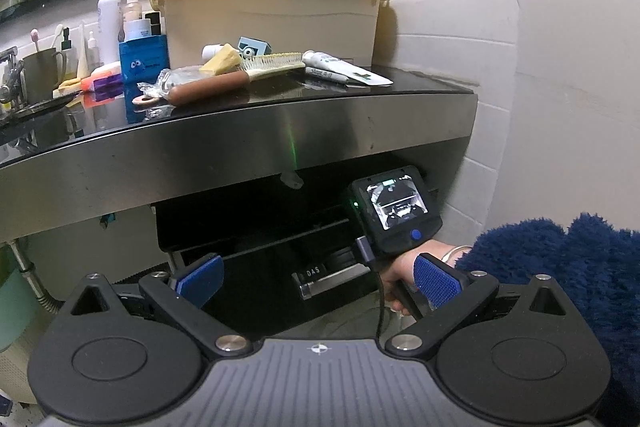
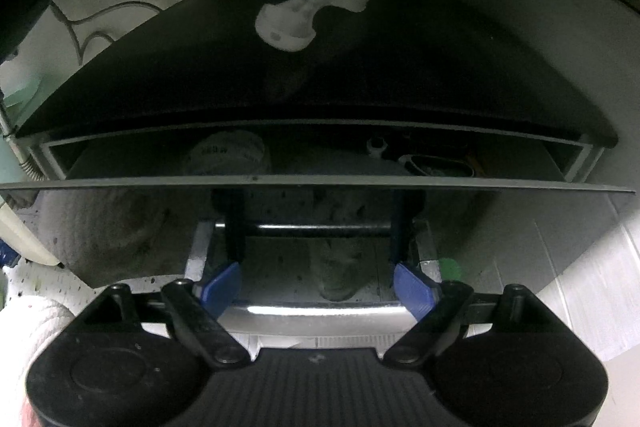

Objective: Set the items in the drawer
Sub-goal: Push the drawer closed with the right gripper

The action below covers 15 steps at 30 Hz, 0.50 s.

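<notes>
Right under my right tongs [image 2: 318, 285], low in the frame, sits the drawer [image 2: 320, 185] handle [image 2: 320, 229], stiff and slippery; pads stand around it, not squeezing. Left tongs [image 1: 318, 281] wide, empty.

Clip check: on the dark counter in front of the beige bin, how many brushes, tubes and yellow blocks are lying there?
Brush: 1
Tubes: 2
Yellow block: 1
Total: 4
</notes>
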Available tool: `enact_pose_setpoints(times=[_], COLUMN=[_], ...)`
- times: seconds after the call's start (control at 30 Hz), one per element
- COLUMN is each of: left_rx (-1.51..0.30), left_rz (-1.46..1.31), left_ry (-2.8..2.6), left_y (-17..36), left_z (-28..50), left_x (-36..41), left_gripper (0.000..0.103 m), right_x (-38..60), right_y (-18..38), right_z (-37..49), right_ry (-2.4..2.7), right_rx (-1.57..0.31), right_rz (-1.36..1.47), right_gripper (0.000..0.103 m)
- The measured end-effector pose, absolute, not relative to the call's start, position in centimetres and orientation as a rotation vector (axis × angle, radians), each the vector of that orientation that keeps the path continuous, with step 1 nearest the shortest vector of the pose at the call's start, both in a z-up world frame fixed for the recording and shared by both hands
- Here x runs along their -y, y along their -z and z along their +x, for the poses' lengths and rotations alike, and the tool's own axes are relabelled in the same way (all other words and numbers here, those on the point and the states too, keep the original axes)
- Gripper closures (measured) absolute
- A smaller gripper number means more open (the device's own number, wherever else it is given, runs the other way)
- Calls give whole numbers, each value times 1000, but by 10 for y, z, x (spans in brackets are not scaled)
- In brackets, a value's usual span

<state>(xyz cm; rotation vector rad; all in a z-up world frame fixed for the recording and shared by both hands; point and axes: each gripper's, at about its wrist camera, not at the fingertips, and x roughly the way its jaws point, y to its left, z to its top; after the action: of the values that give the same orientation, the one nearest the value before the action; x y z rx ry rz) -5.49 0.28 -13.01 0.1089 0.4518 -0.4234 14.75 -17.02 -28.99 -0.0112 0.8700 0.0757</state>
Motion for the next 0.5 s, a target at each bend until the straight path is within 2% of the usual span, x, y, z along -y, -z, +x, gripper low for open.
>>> enact_pose_setpoints(times=[0.5], left_rx=[-461], left_rz=[127], left_ry=[417], left_y=[132], left_z=[-55], left_x=[1], left_gripper=[0], right_x=[171], right_y=[287], right_z=[131], right_ry=[-73], right_rx=[-818], right_rz=[-7], right_gripper=[18])
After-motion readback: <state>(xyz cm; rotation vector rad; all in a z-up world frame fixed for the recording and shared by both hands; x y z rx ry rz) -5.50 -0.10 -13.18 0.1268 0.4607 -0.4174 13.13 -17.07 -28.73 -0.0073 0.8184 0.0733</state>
